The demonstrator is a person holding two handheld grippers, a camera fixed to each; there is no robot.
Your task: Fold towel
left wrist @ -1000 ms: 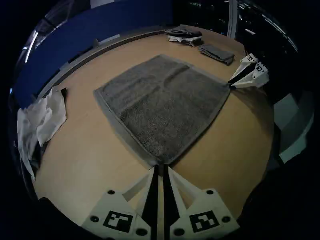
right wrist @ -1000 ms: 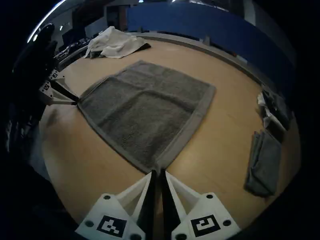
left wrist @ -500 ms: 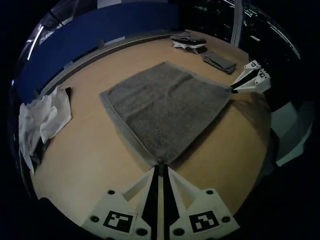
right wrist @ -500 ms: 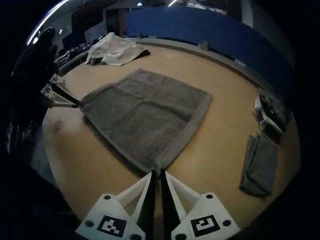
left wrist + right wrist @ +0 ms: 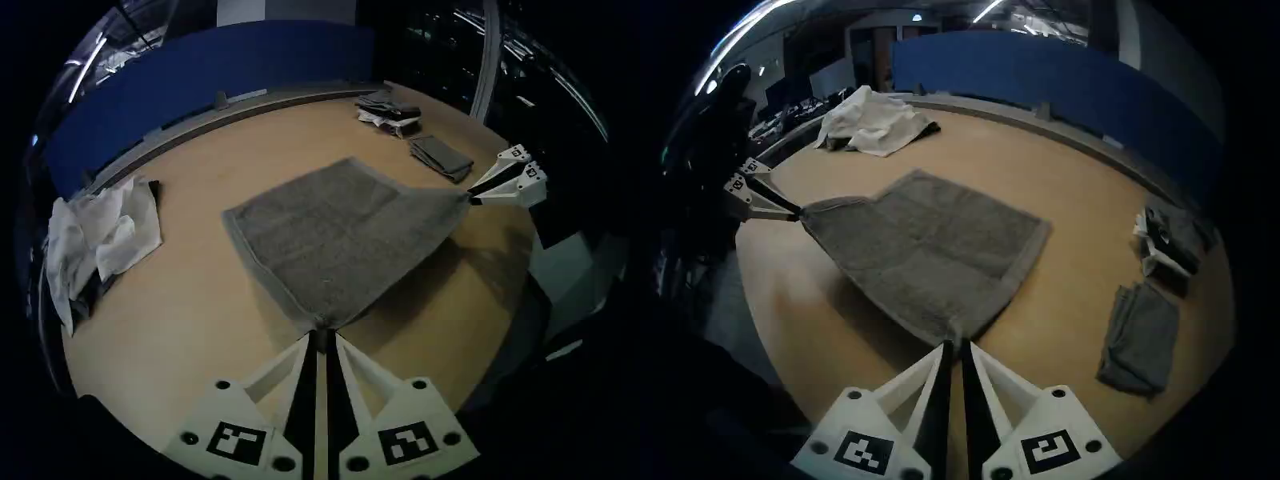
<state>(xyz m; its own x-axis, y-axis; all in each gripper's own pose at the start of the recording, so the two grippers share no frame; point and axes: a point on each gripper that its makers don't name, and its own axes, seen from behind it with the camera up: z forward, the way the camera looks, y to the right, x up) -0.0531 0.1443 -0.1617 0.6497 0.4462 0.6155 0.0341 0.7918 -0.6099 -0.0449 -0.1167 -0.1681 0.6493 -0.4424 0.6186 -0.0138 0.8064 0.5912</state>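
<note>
The grey fluffy square towel is sitting in the middle of the light-brown wooden table. Its far side is lying flat on the table. Its near side is hanging up in the air, and a dark shadow is showing under it. The left gripper is pinching one near corner of the towel, with its two white fingers pressing together on the cloth. The right gripper is pinching the other near corner the same way, with its fingers squeezing the hem. The edge of the towel is stretching between the two grippers. A crumpled white cloth is lying near the table's edge, well apart from the towel. On the other side, a small folded grey towel is resting on the wood. Just beyond it, a little stack of dark and white folded cloths is sitting near the back. A long dark-blue wall panel is standing behind the table.
</note>
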